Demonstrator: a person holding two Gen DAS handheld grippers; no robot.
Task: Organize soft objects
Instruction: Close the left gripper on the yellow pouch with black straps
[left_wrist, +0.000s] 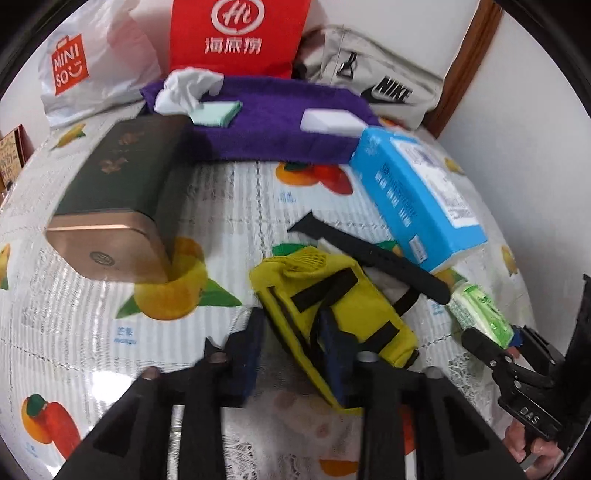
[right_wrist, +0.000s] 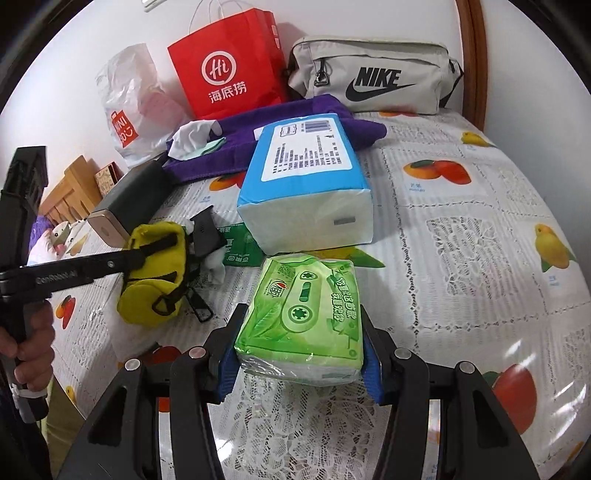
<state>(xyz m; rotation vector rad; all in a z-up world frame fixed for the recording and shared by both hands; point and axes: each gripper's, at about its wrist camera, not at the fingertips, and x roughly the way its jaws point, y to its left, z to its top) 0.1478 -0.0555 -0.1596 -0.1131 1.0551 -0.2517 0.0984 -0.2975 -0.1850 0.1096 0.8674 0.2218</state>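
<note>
My left gripper (left_wrist: 291, 343) has its jaws closed around one end of a yellow pouch with black straps (left_wrist: 332, 295); the pouch also shows in the right wrist view (right_wrist: 155, 273). My right gripper (right_wrist: 299, 336) is shut on a green tissue pack (right_wrist: 306, 314), which appears at the right edge of the left wrist view (left_wrist: 480, 310). A blue tissue pack (right_wrist: 306, 184) lies just beyond it. A purple towel (left_wrist: 273, 125) lies further back with a white cloth (left_wrist: 188, 88), a mint sponge (left_wrist: 216, 112) and a white sponge (left_wrist: 332, 120) on it.
A dark green box with a gold end (left_wrist: 110, 206) lies at left. A black strap (left_wrist: 369, 254) lies between the pouch and the blue pack. A red paper bag (right_wrist: 229, 70), a Miniso plastic bag (right_wrist: 129, 107) and a grey Nike bag (right_wrist: 373, 77) stand along the wall.
</note>
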